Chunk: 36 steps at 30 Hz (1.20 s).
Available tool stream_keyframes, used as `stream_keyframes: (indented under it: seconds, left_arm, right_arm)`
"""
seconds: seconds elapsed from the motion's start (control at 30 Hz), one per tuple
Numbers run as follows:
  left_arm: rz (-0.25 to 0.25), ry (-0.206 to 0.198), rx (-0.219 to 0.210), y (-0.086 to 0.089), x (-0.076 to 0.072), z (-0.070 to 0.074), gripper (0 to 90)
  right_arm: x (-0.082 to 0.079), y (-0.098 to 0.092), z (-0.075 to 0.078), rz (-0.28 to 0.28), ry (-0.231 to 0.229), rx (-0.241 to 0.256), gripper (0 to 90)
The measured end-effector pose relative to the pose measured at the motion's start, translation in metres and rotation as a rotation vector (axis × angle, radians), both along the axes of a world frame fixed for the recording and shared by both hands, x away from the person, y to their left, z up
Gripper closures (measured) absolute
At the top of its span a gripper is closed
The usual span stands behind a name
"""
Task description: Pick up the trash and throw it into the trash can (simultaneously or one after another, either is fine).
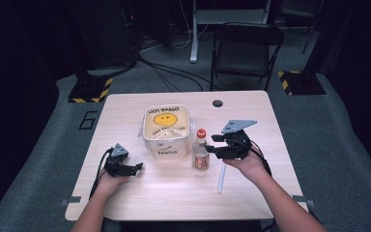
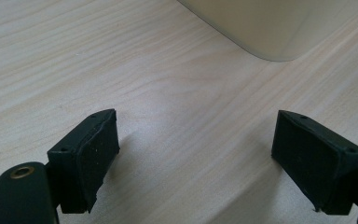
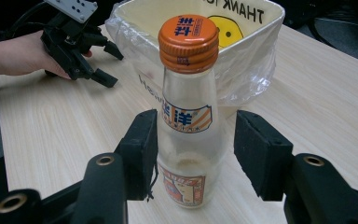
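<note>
Your left gripper [image 1: 136, 168] and right gripper [image 1: 216, 145] are both black, and each carries a grey three-cornered plate on top, drilled with small holes, while a black cable trails back from each along your bare forearm, where no sleeve shows. Your fingers [image 3: 262, 151] are blocky black pads, matte and faintly speckled, with a small screw hole at the outer corners and slightly ragged edges. Behind them, the black link arms end in rounded eyes ringed with brass-coloured rivets.
</note>
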<state>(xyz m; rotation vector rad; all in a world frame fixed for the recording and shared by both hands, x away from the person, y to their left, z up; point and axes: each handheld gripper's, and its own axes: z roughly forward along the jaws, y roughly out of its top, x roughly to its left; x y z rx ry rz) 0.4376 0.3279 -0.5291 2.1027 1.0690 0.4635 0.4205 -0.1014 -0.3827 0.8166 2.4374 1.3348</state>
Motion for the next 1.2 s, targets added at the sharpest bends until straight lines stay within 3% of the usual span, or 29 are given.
stream_keyframes:
  seconds: [1.2]
  left_arm:
    - [-0.004, 0.000, -0.002, 0.000, 0.000, 0.000, 14.7]
  right_arm:
    - [0.019, 0.026, 0.007, 0.009, -0.002, 0.023, 53.4]
